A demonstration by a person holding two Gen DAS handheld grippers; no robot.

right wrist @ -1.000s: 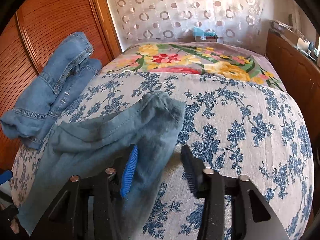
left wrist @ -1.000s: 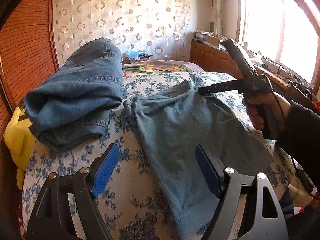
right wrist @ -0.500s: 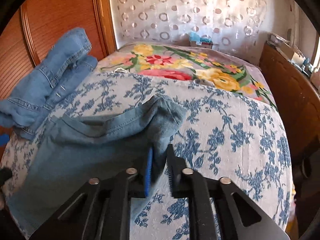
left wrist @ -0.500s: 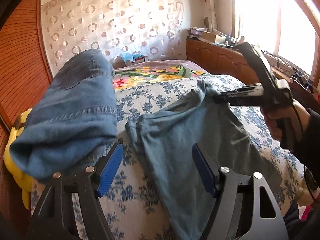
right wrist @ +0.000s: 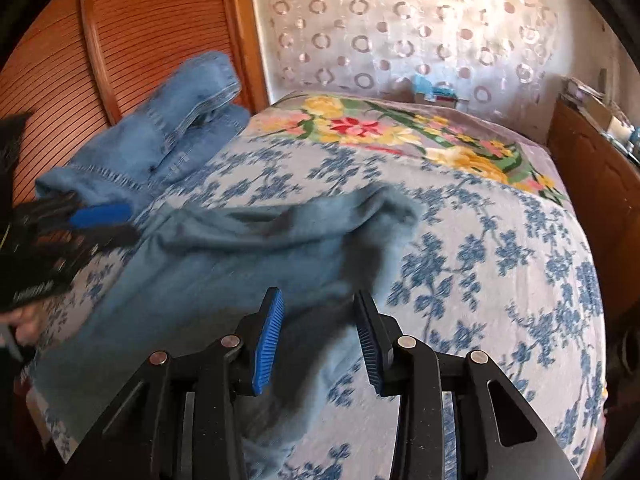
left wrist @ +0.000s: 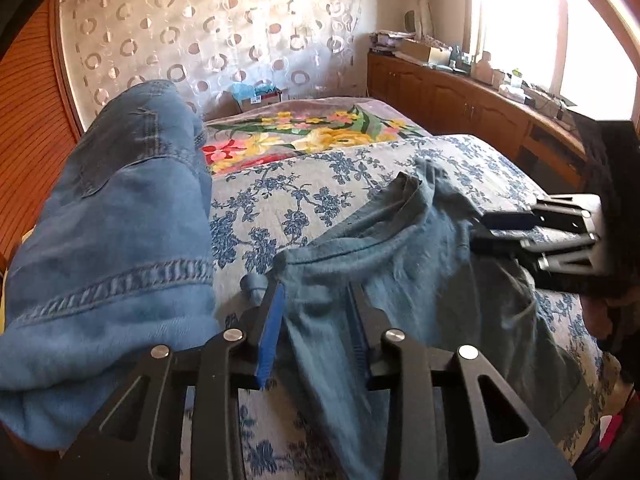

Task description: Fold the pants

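Fabric sits between our left gripper (left wrist: pixel 316 332) jaws, which have narrowed and are closing on the grey-blue pants (left wrist: pixel 420 280) near their waist corner. Our right gripper (right wrist: pixel 318 336) has let go and is opening. Pants lie spread on the floral bedspread (right wrist: pixel 500 272); folded jeans (left wrist: pixel 112 220) beyond.

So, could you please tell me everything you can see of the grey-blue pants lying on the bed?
The grey-blue pants are of soft, thin-looking cloth, duller than the denim jeans piled beside them. They lie rumpled on the blue-flowered bedspread, the far end bunched and raised, the rest running off toward the near edge. The left gripper, its jaws closing, has one corner between them; the right gripper, its jaws opening, straddles another part without pinching. Blur hides seams and pockets.
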